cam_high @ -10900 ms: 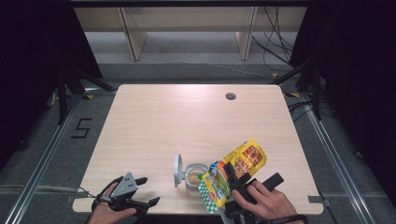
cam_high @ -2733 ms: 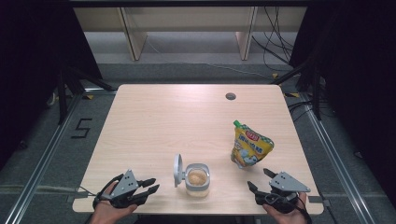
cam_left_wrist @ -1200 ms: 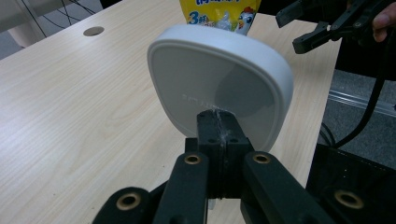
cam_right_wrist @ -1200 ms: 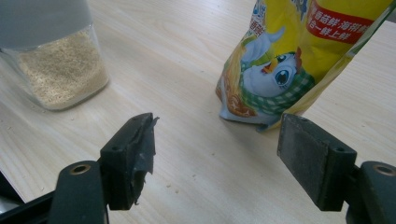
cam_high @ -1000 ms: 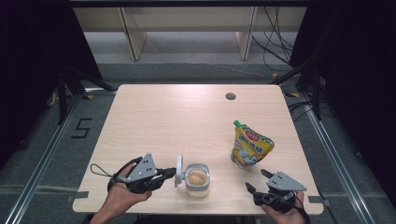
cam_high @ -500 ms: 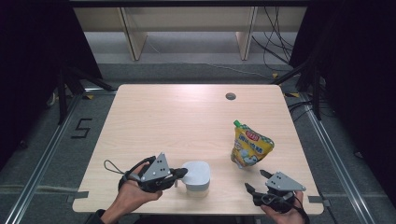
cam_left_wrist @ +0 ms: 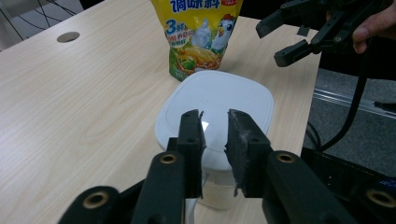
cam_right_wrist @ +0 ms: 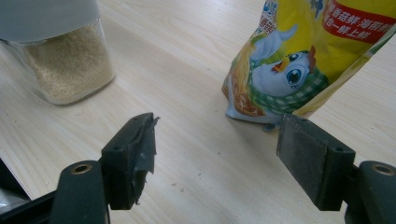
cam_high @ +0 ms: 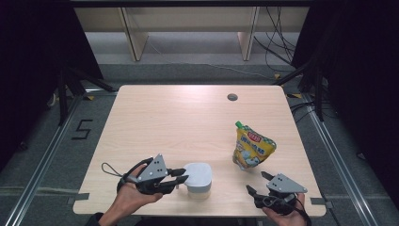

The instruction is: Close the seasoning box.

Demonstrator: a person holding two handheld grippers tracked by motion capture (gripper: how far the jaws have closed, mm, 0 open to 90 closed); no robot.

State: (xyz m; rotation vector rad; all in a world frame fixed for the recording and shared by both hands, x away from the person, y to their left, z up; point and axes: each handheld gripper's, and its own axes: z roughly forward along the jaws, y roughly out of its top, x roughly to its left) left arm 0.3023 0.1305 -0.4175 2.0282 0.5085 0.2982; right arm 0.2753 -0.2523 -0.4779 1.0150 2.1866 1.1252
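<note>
Your left gripper lies level in your left hand, tips against the white lid of the jar; its jaws have just been opening and now stand slightly apart with nothing clamped. The seasoning pouch stands upright beyond the jar. Your right gripper rests low at the table edge, jaws wide apart, empty, pouch just ahead.

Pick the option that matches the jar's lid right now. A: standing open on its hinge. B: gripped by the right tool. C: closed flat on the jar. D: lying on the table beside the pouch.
C: the white lid lies flat over the jar, with the left tool just above its near edge and nothing between its slightly parted jaws.
</note>
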